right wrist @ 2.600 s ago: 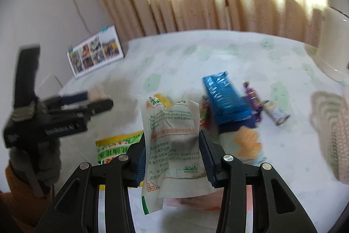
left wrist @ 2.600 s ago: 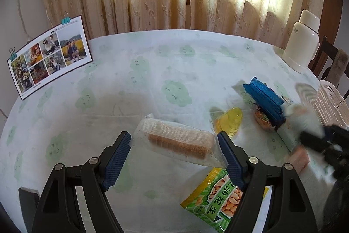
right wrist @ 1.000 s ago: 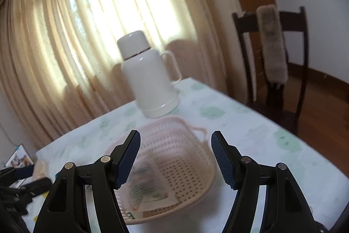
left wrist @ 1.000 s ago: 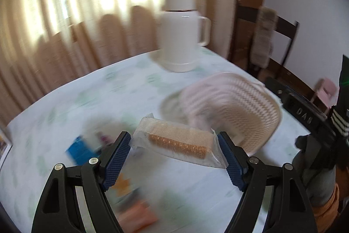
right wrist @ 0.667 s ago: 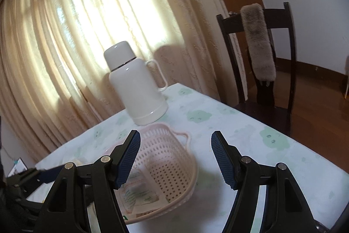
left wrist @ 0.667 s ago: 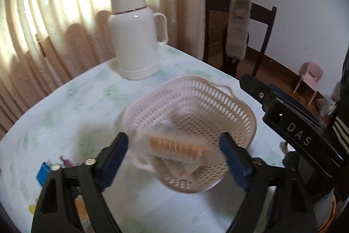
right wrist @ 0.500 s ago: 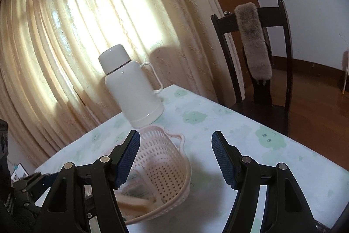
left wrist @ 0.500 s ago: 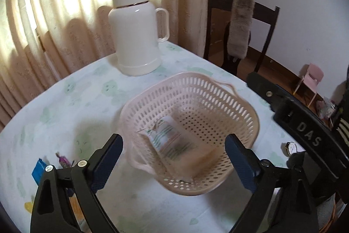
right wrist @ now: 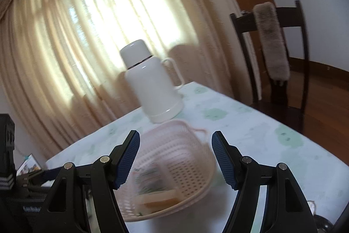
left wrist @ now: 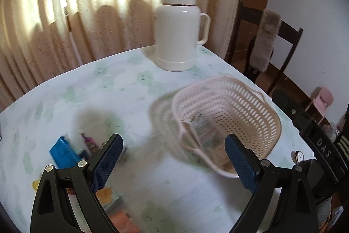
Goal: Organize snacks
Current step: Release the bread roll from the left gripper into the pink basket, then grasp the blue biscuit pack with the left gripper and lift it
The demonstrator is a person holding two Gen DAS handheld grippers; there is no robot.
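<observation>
My left gripper (left wrist: 172,145) is open and empty above the table, just left of the pink plastic basket (left wrist: 226,82). Inside the basket lie a white-and-green snack packet (left wrist: 204,126) and a clear packet of brown crackers (left wrist: 220,155). Loose snacks remain on the cloth at lower left: a blue packet (left wrist: 62,151), a purple sweet (left wrist: 89,141) and orange packets (left wrist: 104,193). My right gripper (right wrist: 175,145) is open with nothing between its fingers, hovering over the basket (right wrist: 174,125). There the white-and-green packet (right wrist: 148,176) and the cracker packet (right wrist: 159,200) show blurred.
A white thermos jug (left wrist: 178,25) stands behind the basket near the curtain. A dark wooden chair (left wrist: 268,40) with a furry cover stands past the table's right edge. A small watch (left wrist: 298,155) lies by the basket. A photo card (right wrist: 28,164) is at far left.
My left gripper let the cracker packet drop into the basket, its jaws spread wider, and it swung left away from the basket. The right gripper stayed open and empty over the basket.
</observation>
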